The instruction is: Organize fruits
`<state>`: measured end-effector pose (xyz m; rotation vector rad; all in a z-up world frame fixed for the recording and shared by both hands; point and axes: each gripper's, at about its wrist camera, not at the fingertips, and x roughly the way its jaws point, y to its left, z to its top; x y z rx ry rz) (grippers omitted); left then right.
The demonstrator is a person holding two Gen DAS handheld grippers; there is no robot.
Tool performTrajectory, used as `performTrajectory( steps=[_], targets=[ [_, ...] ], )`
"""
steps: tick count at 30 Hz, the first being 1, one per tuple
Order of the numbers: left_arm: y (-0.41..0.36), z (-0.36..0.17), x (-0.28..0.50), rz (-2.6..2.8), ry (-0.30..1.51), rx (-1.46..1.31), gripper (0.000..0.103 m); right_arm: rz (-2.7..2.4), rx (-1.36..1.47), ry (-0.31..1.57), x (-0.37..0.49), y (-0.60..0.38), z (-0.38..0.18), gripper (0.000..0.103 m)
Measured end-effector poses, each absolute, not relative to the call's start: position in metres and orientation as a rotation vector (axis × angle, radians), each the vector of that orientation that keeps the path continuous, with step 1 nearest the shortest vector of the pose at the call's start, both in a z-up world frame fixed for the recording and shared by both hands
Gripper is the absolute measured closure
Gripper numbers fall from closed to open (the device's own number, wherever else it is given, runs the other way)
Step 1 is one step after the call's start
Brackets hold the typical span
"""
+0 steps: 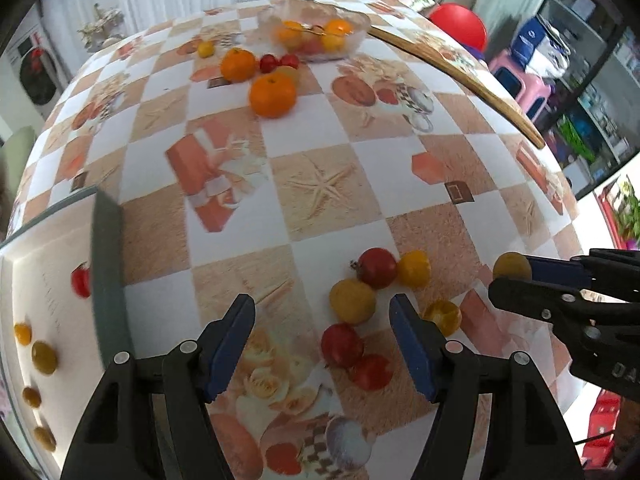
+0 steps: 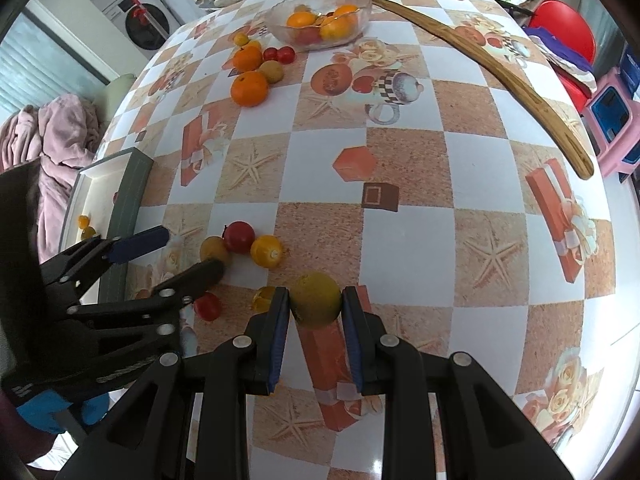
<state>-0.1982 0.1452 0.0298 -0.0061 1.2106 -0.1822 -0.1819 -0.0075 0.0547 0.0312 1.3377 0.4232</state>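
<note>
My right gripper (image 2: 315, 304) is shut on a yellow-green tomato (image 2: 316, 299), held just above the table; it also shows in the left wrist view (image 1: 511, 266). My left gripper (image 1: 322, 322) is open and empty over a cluster of red and yellow tomatoes (image 1: 352, 300), also seen in the right wrist view (image 2: 240, 237). A white tray (image 1: 52, 280) with a grey rim at the left holds several small tomatoes. Two oranges (image 1: 273, 94) and small fruits lie near a glass bowl (image 1: 314, 30) of fruit at the far side.
A long wooden stick (image 2: 492, 66) lies along the table's right side. A red chair (image 2: 564, 28) and a pink stool (image 2: 612, 120) stand beyond the right edge. A pink blanket (image 2: 52, 140) lies past the left edge.
</note>
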Motion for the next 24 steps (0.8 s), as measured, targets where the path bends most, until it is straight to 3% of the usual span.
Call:
performTrajectory(
  steps=[2,5,8,24],
  targets=[
    [0.141,0.028,-0.196,-0.187,1.210,0.009,0.036,0.419,0.036,1.337,-0.182,-0.010,0.055,0.074],
    [0.138,0.024,-0.192,-0.192,1.228,0.013,0.063,0.414,0.045,1.336,-0.181,-0.013,0.056,0.074],
    [0.139,0.025,-0.191,-0.199,1.220,0.005,0.076,0.409,0.055,1.336,-0.179,-0.016,0.057,0.074],
    [0.171,0.057,-0.205,-0.163,1.171,-0.117,0.076,0.451,0.042,1.320,-0.173,0.001,0.067,0.074]
  ],
)
